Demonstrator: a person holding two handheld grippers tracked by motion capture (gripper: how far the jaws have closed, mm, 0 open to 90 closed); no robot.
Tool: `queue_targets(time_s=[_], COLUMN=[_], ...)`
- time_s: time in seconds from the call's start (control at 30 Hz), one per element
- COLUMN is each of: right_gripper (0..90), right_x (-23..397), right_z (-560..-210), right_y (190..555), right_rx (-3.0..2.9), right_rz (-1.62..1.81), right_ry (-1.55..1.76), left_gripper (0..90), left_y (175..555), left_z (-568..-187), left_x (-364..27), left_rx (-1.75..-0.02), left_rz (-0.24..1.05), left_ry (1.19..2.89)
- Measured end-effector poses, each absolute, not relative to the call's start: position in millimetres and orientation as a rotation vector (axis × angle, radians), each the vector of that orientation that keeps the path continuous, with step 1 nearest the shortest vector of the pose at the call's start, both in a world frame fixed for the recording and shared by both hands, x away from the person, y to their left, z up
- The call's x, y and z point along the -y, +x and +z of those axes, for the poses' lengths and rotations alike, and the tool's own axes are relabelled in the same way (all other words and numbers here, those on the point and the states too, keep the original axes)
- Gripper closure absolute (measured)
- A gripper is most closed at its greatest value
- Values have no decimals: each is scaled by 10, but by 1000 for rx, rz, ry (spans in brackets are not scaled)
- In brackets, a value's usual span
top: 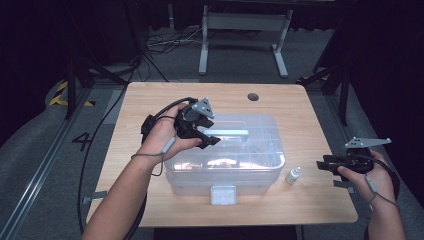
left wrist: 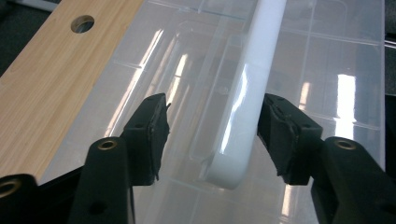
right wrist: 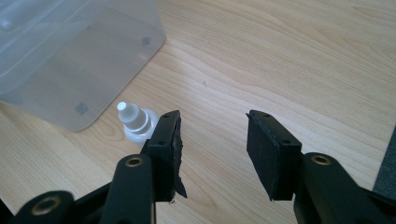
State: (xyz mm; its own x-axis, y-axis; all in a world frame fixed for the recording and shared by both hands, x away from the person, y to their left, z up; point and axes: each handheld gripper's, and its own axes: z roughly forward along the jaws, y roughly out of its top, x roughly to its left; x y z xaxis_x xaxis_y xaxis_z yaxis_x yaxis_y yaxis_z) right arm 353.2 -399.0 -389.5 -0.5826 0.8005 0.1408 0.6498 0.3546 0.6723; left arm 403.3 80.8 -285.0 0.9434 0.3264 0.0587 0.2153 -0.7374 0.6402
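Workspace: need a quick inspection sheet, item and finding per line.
Surface: wooden table, round hole near the far edge.
Job's things: clear plastic box, lid on, white handle on top, latch at the near side.
Clutter: small white dropper bottle upright on the table beside the box, to its right.
Grippers: left gripper over the lid, open, jaws either side of the handle's end, not pressing. Right gripper open, nothing between the jaws, near the bottle.
Cables: black cable trailing from the left gripper over the table's left edge.
Surroundings: grey floor, metal frame legs, yellow-black tape.
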Motion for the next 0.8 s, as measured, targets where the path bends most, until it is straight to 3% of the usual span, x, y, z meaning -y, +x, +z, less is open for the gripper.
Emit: queue_targets(time_s=[0.17,0.3,0.8], right_gripper=[559,559,568], right_x=[3953,3928,3895], right_z=[-3907,-3914,-3848], right_y=[3548,3559,3502], right_rx=[-2419,-2428,-2419], right_rz=[1035,1038,1078], right_ry=[1301,1296,1262], left_gripper=[559,717,722], left_y=[4054,4010,4099], left_z=[-2870,-2847,-2727], left_x=[-815,-791,-735], left_rx=[-389,-356,-369], left_rz=[233,230,274], left_ry=[2433,2446,2493])
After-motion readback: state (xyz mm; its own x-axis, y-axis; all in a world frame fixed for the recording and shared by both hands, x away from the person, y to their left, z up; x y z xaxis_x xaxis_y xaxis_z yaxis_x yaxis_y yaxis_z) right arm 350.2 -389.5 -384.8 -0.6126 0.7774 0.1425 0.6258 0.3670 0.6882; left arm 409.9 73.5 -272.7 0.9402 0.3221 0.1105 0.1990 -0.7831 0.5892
